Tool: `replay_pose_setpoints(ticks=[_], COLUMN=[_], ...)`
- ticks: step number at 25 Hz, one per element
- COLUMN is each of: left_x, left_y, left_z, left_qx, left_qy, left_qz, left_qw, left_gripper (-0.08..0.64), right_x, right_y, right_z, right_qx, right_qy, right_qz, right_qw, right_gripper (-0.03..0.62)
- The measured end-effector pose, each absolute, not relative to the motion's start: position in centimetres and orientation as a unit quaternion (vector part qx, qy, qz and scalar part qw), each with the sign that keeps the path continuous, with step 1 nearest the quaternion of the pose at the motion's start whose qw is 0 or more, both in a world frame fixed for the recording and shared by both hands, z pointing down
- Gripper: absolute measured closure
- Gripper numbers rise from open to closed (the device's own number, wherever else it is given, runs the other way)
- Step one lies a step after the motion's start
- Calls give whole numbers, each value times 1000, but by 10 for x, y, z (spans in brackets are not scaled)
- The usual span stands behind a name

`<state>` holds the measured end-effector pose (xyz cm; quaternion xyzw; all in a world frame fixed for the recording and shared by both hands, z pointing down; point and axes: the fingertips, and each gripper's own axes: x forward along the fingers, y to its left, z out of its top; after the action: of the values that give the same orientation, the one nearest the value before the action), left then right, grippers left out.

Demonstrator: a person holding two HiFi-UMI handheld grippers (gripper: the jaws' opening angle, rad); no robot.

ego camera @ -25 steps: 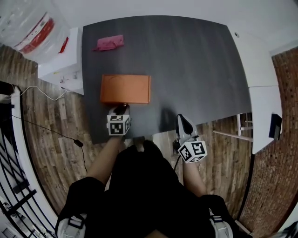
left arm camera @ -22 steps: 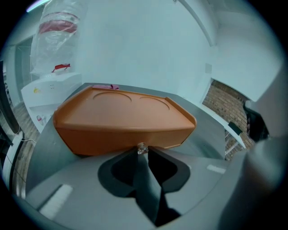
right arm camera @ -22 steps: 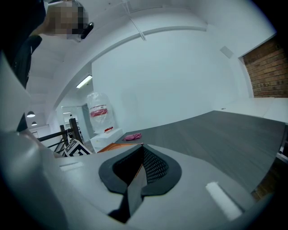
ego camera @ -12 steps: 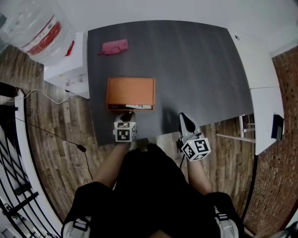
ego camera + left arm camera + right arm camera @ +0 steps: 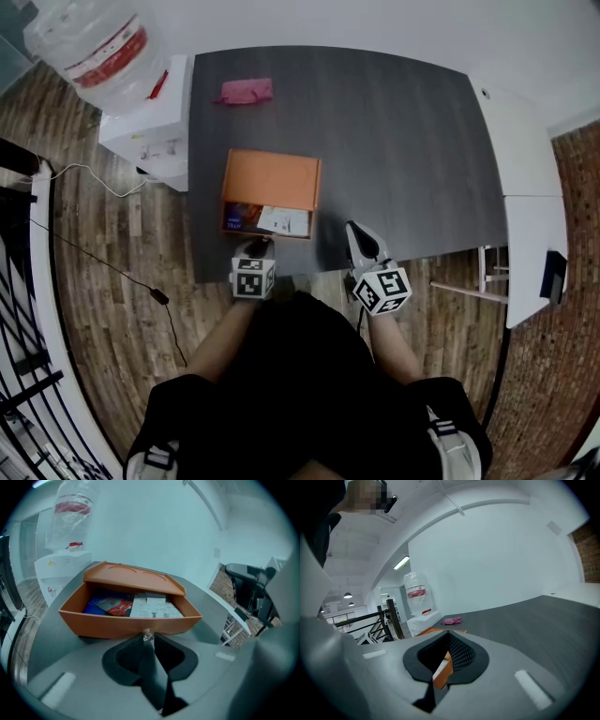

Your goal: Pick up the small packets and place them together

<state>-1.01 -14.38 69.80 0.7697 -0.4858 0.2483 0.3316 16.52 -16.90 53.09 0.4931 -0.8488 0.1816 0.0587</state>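
An orange box [image 5: 272, 177] lies on the dark table [image 5: 403, 141] with its drawer [image 5: 126, 626] pulled out toward me. Inside lie a blue packet [image 5: 96, 606], a red packet [image 5: 120, 606] and white packets [image 5: 152, 607]; the same white packets [image 5: 284, 221] show in the head view. My left gripper [image 5: 259, 247] has just been closing and is shut on the drawer's small knob [image 5: 148, 634], which sits between its tips. My right gripper [image 5: 355, 235] hovers shut and holds nothing, to the right of the box at the table's near edge.
A pink packet [image 5: 246, 91] lies at the table's far left. A water bottle [image 5: 98, 52] stands on a white cabinet [image 5: 150, 131] left of the table. A white desk [image 5: 525, 187] adjoins on the right. A black railing [image 5: 391, 618] stands off to the left.
The drawer has slid out of the orange box toward me with my left gripper, and its packets have come into view. My right gripper has shifted a little to the left.
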Motion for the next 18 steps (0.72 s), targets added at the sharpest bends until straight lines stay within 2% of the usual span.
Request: replay_pose_setpoints(ticks=[18], left_x=[-16], left_y=[-118], left_z=[701], left_qx=[744], left_qy=[-514], left_qz=[243], left_qw=[350], left_gripper=[488], right_x=[144], right_y=[-179], right_z=[556], right_qx=[440], right_qy=[-870], right_qz=[205], right_qw=[82], right_gripper=[591])
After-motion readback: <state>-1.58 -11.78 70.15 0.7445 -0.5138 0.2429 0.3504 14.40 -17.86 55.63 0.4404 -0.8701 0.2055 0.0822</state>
